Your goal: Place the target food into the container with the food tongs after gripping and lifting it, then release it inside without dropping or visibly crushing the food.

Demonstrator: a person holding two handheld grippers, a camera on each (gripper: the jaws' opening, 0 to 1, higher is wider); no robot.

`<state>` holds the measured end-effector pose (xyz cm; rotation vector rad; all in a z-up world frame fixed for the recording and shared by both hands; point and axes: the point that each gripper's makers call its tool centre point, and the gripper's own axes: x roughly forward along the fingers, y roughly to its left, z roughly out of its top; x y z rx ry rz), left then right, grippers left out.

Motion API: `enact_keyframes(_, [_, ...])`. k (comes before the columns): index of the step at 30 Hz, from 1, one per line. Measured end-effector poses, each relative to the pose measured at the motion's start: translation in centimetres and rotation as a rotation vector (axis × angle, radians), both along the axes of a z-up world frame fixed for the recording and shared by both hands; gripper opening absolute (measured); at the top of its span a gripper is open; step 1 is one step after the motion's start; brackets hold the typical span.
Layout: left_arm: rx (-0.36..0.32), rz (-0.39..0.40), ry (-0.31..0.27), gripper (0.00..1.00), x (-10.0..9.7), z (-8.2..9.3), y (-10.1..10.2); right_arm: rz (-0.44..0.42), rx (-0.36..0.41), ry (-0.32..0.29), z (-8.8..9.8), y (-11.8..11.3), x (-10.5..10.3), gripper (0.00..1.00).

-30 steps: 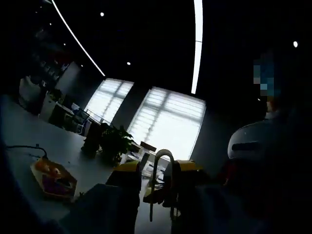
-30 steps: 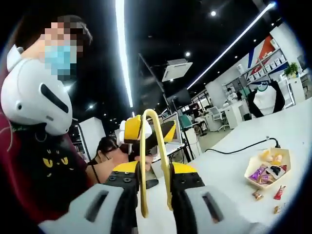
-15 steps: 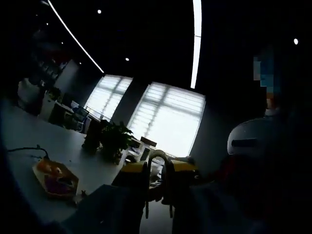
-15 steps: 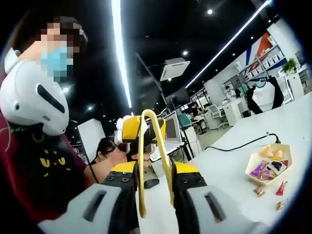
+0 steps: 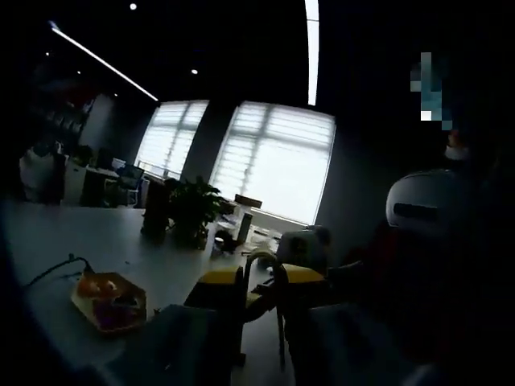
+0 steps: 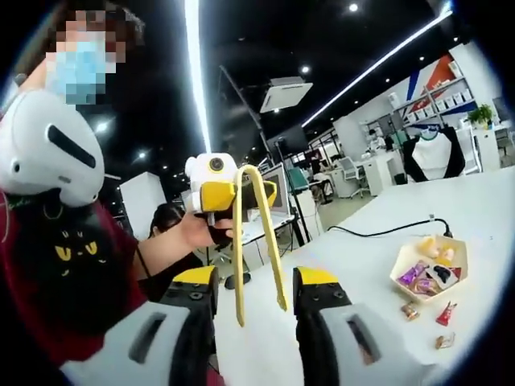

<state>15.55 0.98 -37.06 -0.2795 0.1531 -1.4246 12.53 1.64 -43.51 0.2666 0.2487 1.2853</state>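
Yellow food tongs (image 6: 259, 241) stand loop-up between the jaws of my right gripper (image 6: 256, 281). Those jaws are open, with a gap beside each tong leg. Just behind the loop a person's hand holds my left gripper (image 6: 219, 191); what grips the loop I cannot tell. In the dark left gripper view, tongs (image 5: 261, 265) rise between the jaws of my left gripper (image 5: 261, 277), whose yellow pads press on both legs. A paper tray (image 6: 401, 273) of wrapped snacks sits on the white table at the right, also seen as the tray (image 5: 80, 299).
Loose wrapped sweets (image 6: 444, 314) lie in front of the tray, and a black cable (image 6: 378, 229) runs behind it. A potted plant (image 5: 193, 213) stands farther back on the table (image 5: 48, 241). A person in a dark shirt (image 6: 72, 265) stands close at the left.
My right gripper's jaws have spread away from the tong legs. The hand with the left gripper has come up behind the loop. Both views have shifted a little.
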Motion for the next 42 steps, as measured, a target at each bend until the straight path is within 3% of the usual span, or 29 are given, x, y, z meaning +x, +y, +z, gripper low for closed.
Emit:
enact_keyframes(6, [0.053,-0.067,-0.036,0.18,-0.2,0.0,-0.7,0.023,-0.024,-0.018,-0.4,0.2,-0.2,0.39])
enact_keyframes(7, [0.039,-0.122,-0.053,0.18,-1.1,0.5,-0.9,0.039,-0.017,-0.021,-0.2,0.4,-0.4,0.39])
enact_keyframes(9, [0.016,-0.158,-0.041,0.18,-1.7,1.0,-0.9,0.064,-0.006,-0.029,0.3,0.8,-0.5,0.39])
enact_keyframes(10, [-0.017,-0.202,-0.066,0.18,-2.3,1.9,-0.9,0.097,0.013,-0.047,0.9,1.3,-0.8,0.39])
enact_keyframes(13, [-0.022,-0.249,-0.091,0.18,-3.0,2.4,-0.9,0.134,0.034,-0.062,1.9,1.9,-1.3,0.36])
enact_keyframes(19, [0.049,-0.318,-0.145,0.18,-4.3,2.0,-1.4,0.159,-0.001,-0.075,1.5,2.4,-1.6,0.29])
enact_keyframes(22, [0.070,-0.336,-0.139,0.18,-4.4,1.5,-1.7,0.151,-0.053,-0.114,0.7,2.4,-1.8,0.28])
enact_keyframes(24, [0.083,-0.339,-0.138,0.18,-4.4,1.0,-1.9,0.130,-0.090,-0.145,0.3,2.2,-1.6,0.26])
enact_keyframes(29, [0.116,-0.323,-0.134,0.19,-4.1,-0.4,-2.5,0.074,-0.149,-0.126,-1.3,1.4,-1.2,0.23])
enact_keyframes(31, [0.123,-0.309,-0.133,0.19,-3.9,-0.7,-2.7,0.024,-0.165,-0.160,-1.6,1.0,-0.6,0.22])
enact_keyframes(36, [0.114,-0.273,-0.123,0.20,-3.4,-0.6,-2.9,-0.051,-0.147,-0.165,-1.7,0.3,-0.4,0.21])
enact_keyframes(42, [0.064,-0.104,-0.108,0.23,-0.7,0.3,-1.2,-0.252,-0.124,-0.113,-2.4,-2.2,1.6,0.21])
